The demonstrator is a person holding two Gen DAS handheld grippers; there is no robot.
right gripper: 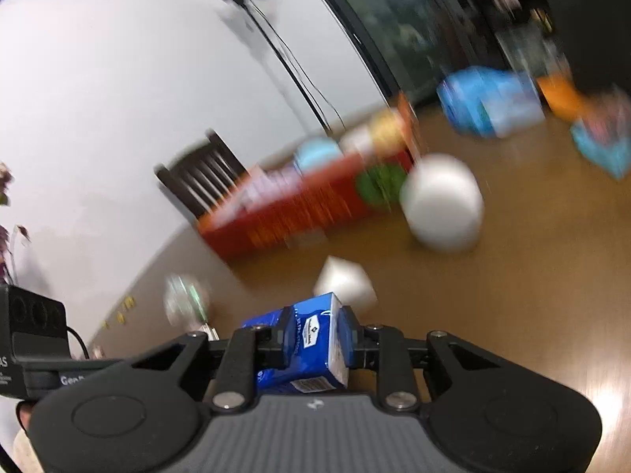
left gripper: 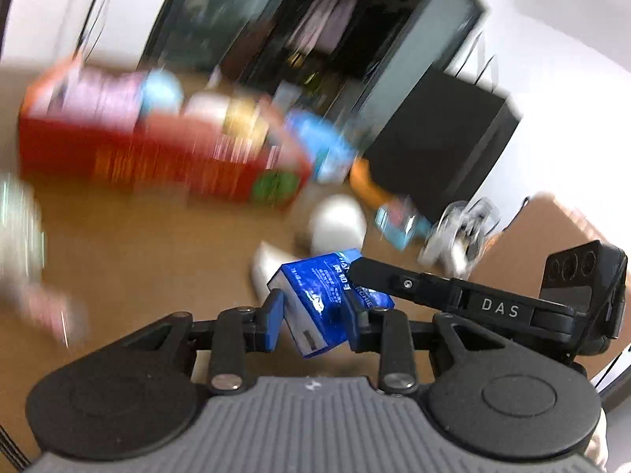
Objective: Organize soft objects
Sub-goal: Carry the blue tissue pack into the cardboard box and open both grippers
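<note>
I have a small blue plastic tissue pack squeezed in my left tool, and my right tool squeezes it too. It hangs above the brown wooden table. If my two tools pull apart, the soft pack could rip or slip out and drop. Just past the tools sits a white foam block, then a white round ball. Farther out is the long red cardboard box, full of soft things. The ball stands near my way there.
</note>
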